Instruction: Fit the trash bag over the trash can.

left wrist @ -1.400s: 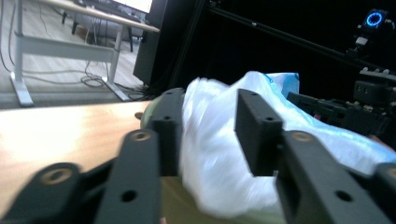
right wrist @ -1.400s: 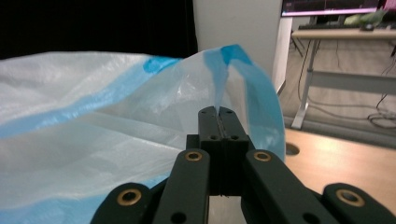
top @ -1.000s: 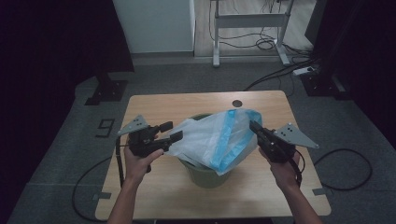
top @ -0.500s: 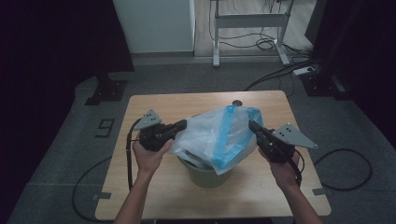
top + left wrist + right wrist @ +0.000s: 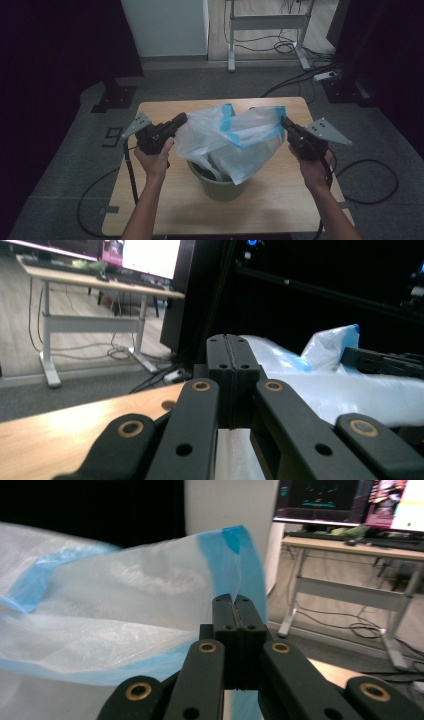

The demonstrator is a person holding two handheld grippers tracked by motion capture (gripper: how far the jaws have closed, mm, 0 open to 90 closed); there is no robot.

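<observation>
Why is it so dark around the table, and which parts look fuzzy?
High view: the room is dim, dark curtains at both sides, the plastic bag brightest. Left gripper view: near black jaws soft, the screens behind glare white. Right gripper view: the bag looks hazy and blurred, the desk behind sharper.

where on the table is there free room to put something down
Bare wood lies along the table's near edge in front of the green bin, and at the far left corner behind the left gripper. The middle is crowded: the plastic bag stretches from there to the right gripper.
</observation>
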